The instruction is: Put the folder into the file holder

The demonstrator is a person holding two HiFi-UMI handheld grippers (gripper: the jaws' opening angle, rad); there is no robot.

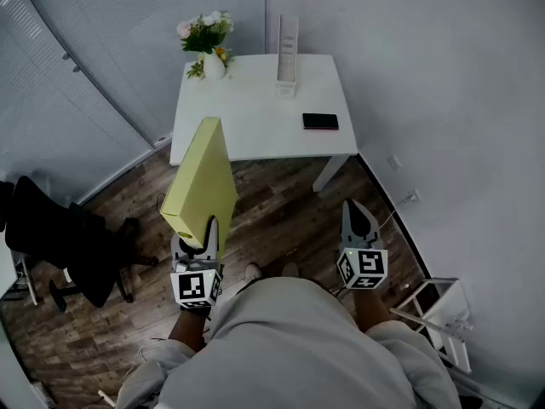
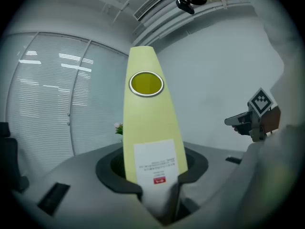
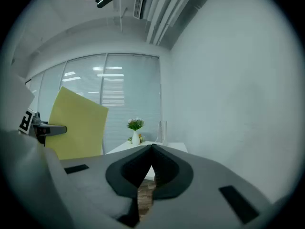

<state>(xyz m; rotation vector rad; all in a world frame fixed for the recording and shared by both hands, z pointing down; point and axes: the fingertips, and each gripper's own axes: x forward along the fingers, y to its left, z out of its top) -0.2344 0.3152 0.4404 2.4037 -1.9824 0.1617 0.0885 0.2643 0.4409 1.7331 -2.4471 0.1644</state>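
L gripper clamped on yellow folder (held upright over wood floor). R gripper jaws together, empty. At folder's 1 o'clock, well apart: file holder on white surface.

Pale yellow folder; white table; black phone; brown wood-grain floor; black chair

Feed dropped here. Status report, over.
Left tongs shut on yellow folder, upright. Right tongs shut, empty. File holder on white table ahead; phone lies apart.
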